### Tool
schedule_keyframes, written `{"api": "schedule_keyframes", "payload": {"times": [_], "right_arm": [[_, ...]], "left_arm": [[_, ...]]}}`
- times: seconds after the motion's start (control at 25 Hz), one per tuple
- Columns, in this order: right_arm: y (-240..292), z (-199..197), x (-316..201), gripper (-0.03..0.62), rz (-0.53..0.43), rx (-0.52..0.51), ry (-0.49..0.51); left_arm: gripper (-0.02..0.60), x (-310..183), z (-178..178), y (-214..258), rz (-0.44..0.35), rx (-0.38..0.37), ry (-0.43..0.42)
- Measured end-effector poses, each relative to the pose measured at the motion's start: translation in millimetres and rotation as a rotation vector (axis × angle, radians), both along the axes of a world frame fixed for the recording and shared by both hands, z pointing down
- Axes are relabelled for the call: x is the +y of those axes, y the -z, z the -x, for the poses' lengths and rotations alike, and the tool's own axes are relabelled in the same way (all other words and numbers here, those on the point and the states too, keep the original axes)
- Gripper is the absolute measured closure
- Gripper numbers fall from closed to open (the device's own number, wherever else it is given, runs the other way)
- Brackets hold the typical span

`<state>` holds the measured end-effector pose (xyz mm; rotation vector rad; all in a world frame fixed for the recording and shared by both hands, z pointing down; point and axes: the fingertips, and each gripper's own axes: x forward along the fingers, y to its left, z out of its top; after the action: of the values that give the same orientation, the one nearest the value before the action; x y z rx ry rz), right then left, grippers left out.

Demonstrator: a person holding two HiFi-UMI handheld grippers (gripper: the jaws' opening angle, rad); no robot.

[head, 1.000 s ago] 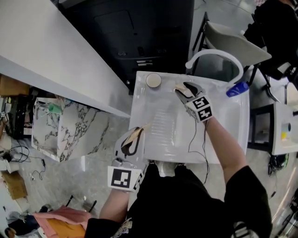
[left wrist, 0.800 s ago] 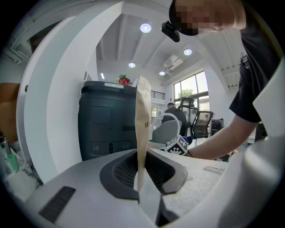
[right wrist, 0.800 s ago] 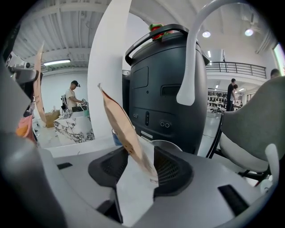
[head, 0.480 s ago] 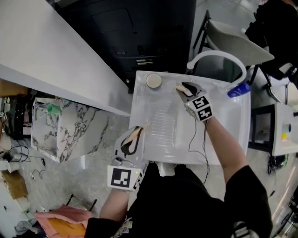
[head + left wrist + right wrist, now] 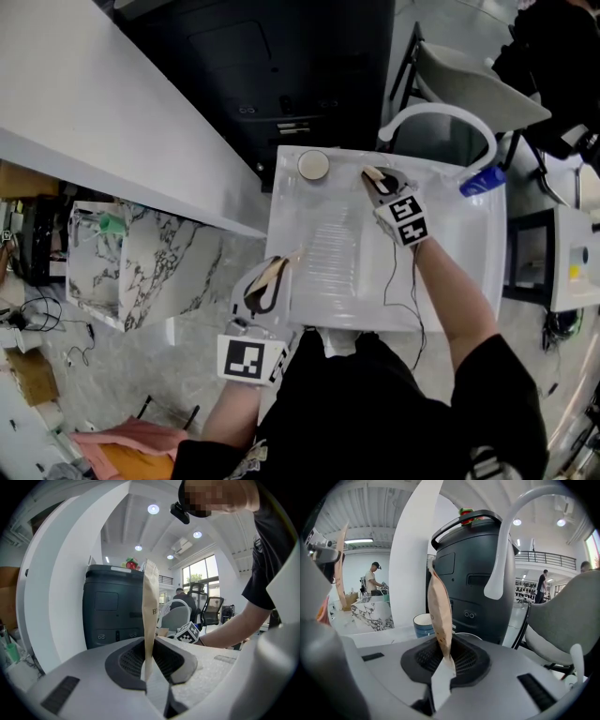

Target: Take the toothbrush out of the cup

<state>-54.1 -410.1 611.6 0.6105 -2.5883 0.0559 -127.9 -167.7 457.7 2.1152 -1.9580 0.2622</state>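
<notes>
White counter (image 5: 450, 253): left gripper (image 5: 277, 265), right gripper (image 5: 372, 175) (just closing) pinch tan, perhaps paper, strips (image 5: 150, 602).

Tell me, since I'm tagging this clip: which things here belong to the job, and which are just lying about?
Job: cup; the sink it stands on. No toothbrush shows.
Lying about: tap; chair; dark cabinet.

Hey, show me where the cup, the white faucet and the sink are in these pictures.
cup (image 5: 421, 629), right gripper view, on its blue outer wall.
white faucet (image 5: 439, 107), head view, on the top of its arch.
sink (image 5: 473, 244), head view, on bare basin floor near its right side.
</notes>
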Motion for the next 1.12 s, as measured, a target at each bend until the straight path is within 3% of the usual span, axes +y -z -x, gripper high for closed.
{"api": "schedule_keyframes", "payload": {"times": [1.12], "right_arm": [[129.3, -30.5, 45.8, 0.566, -0.136, -0.187, -0.116]], "left_arm": [[0.538, 16.3, -12.2, 27.5, -0.084, 0.0, -0.123]]}}
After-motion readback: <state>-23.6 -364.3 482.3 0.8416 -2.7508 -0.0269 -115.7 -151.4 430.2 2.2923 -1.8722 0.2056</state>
